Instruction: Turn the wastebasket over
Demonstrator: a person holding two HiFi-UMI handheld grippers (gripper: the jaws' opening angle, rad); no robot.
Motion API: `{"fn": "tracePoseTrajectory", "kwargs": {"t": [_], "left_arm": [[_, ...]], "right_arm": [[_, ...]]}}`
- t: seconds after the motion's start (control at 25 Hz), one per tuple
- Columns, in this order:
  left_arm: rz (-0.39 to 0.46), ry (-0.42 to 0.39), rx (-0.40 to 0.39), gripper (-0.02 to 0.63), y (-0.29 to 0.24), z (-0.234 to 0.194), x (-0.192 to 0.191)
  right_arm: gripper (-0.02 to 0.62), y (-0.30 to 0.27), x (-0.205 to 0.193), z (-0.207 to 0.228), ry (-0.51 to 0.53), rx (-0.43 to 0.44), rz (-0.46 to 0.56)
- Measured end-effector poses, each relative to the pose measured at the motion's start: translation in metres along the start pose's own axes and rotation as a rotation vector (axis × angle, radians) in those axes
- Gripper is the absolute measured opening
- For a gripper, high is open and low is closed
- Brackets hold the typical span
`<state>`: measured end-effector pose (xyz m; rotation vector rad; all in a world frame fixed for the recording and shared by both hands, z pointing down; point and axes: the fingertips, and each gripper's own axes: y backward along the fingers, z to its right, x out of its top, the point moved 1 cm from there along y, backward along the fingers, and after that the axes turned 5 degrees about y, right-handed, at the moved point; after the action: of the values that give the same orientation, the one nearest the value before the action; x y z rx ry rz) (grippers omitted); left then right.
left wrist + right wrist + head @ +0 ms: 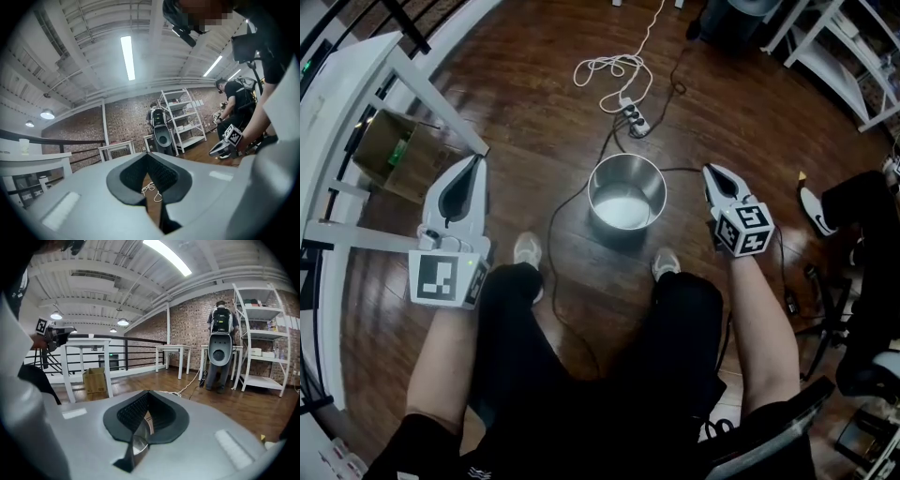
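On the wooden floor (534,103), just ahead of the seated person's two shoes and midway between them, the wastebasket (628,223) stands upright with its open mouth facing up; it is a shiny metal pail and looks empty inside. The left tongs (476,161) hang out to the left of it, well apart from it, and their own view shows the two tips meeting with nothing between them (146,154). The right tongs (710,170) sit nearer, just off the pail's right side but not touching it. They too are fully closed and hold nothing, tipped a little downward, and a sliver of the pail's metal shows through the gap behind their tips (139,442). Judging by this, the turning-over has not begun, and the step in hand is the approach. The next move would call for at least one pair of tongs to open and come down onto the thin rim, one jaw inside and one outside, probably from the right, where the reach is shortest. The smooth metal wall may slip in a pinch, so a second grip or push from the left would help steady the pail as it is tipped. A dark cable (572,202) runs along the floor close by the pail's left side and could be snagged.
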<state>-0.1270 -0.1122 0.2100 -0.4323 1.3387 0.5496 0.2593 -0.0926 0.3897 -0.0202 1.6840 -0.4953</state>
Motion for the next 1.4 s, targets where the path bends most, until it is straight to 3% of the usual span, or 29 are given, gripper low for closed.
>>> {"fn": "tracePoseTrajectory", "kwargs": {"t": [0.16,0.44,0.84,1.04,1.4], "left_arm": [[0.012,-0.007,-0.002,-0.002,0.005,-0.013,0.005],[0.059,-0.027,0.045,-0.002,0.018,-0.054,0.029],[0.017,-0.023,0.045,-0.002,0.014,-0.054,0.022],[0.020,-0.026,0.009,-0.002,0.003,-0.045,0.018],[-0.020,-0.018,-0.003,-0.002,-0.008,-0.042,0.001]], "right_arm": [[0.005,-0.014,-0.016,-0.015,0.038,0.035,-0.042],[0.011,-0.039,-0.019,-0.022,0.010,0.036,-0.084],[0.044,-0.069,-0.054,-0.023,-0.007,0.054,-0.153],[0.072,-0.081,-0.074,-0.017,-0.012,0.062,-0.199],[0.120,-0.108,-0.116,-0.022,-0.027,0.121,-0.302]]}}
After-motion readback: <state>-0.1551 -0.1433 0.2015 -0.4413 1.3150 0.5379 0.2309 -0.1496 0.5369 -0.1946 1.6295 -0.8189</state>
